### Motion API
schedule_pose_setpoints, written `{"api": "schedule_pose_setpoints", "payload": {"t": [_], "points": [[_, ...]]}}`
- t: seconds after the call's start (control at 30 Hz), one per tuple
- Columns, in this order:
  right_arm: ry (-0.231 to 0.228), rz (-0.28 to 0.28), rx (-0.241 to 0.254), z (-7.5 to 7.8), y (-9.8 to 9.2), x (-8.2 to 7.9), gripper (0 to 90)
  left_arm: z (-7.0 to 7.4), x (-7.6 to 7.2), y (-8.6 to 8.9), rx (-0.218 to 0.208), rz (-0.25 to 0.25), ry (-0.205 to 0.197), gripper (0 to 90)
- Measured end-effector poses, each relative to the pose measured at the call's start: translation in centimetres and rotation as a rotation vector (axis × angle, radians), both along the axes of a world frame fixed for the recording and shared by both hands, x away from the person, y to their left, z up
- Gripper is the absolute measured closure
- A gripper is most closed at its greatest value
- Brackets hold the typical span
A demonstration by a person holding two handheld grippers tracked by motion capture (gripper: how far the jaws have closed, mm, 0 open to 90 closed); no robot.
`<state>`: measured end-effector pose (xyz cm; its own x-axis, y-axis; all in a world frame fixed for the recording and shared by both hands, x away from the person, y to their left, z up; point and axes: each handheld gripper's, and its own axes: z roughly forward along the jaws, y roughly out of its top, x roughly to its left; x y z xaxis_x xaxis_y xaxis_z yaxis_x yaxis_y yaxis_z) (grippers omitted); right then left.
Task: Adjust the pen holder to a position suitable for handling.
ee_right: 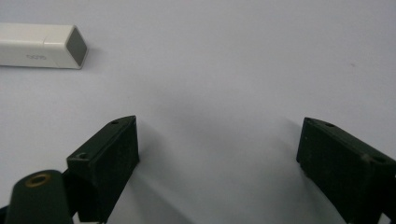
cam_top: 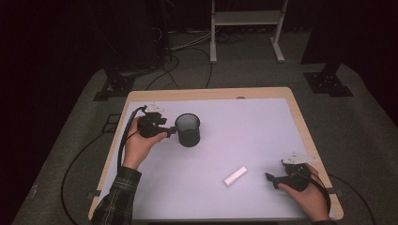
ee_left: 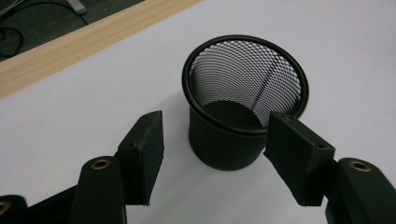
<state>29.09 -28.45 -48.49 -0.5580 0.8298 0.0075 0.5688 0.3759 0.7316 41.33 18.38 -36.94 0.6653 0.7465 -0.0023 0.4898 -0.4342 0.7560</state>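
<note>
High view has the whole count: two hand-held grippers, one black mesh pen cup (cam_top: 188, 130) and one small white rectangular block (cam_top: 234, 176), all on a white-covered tabletop (cam_top: 244, 126) with a wooden rim. The left hand-held gripper (cam_top: 170, 132) sits just beside the cup's left side, in the far-left part of the tabletop; the right hand-held gripper (cam_top: 269, 178) rests near the front-right corner, with the block lying flat a bit to its left, not touching it. Left gripper view gets you what the overhead can't: the left hand-held gripper (ee_left: 212, 149) has its jaws spread with the cup (ee_left: 245, 93) upright just past them, pads clear of the wall, and you can look right down into the empty mesh. The wooden tabletop edge (ee_left: 70, 46) runs close behind it. Right gripper view shows the right hand-held gripper (ee_right: 219, 154) spread wide over bare white surface, nothing between the jaws, and the block (ee_right: 42, 45) off at upper left, with a grey end face. There's lots of open room in the middle and far-right of the tabletop.
</note>
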Motion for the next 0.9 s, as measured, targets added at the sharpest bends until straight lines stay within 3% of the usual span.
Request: {"api": "schedule_pose_setpoints", "payload": {"t": [0.4, 0.9], "points": [[0.004, -0.003, 0.003, 0.0, 0.0, 0.0, 11.9, -0.1, 2.5, -1.2, 0.016, 0.013, 0.006, 43.0], [0.000, -0.001, 0.002, 0.0, 0.0, 0.0, 11.8, -1.5, 5.3, -3.0, 0.098, 0.003, 0.056, 50.7]]}}
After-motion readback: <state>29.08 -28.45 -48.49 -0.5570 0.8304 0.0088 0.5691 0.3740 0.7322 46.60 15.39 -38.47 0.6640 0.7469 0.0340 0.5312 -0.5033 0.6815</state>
